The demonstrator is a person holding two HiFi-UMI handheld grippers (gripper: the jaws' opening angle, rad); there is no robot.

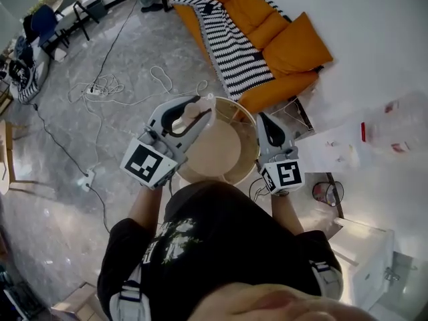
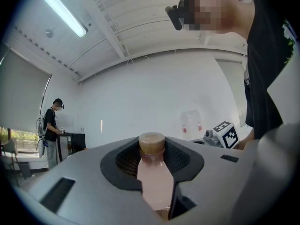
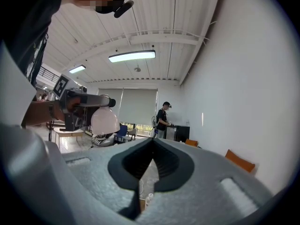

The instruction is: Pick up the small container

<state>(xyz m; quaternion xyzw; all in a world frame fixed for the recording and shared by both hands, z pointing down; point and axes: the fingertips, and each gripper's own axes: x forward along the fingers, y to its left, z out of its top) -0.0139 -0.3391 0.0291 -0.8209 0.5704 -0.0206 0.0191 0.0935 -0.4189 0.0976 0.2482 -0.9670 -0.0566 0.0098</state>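
Note:
The small container (image 1: 180,122) is a pale pink bottle with a tan cap (image 2: 152,143). My left gripper (image 1: 194,112) is shut on it and holds it upright above the round tan table (image 1: 217,154). In the left gripper view the bottle (image 2: 152,177) fills the gap between the dark pads. My right gripper (image 1: 271,134) hovers over the table's right rim, jaws together and nothing between them (image 3: 151,146). The right gripper view shows the left gripper (image 3: 84,102) at upper left with the bottle (image 3: 104,121) hanging from it.
An orange sofa (image 1: 281,39) with a striped blanket stands beyond the table. Cables (image 1: 107,89) trail over the grey floor at left. A white surface with a clear plastic jug (image 1: 401,122) lies at right. A person (image 3: 163,118) stands by a dark cabinet.

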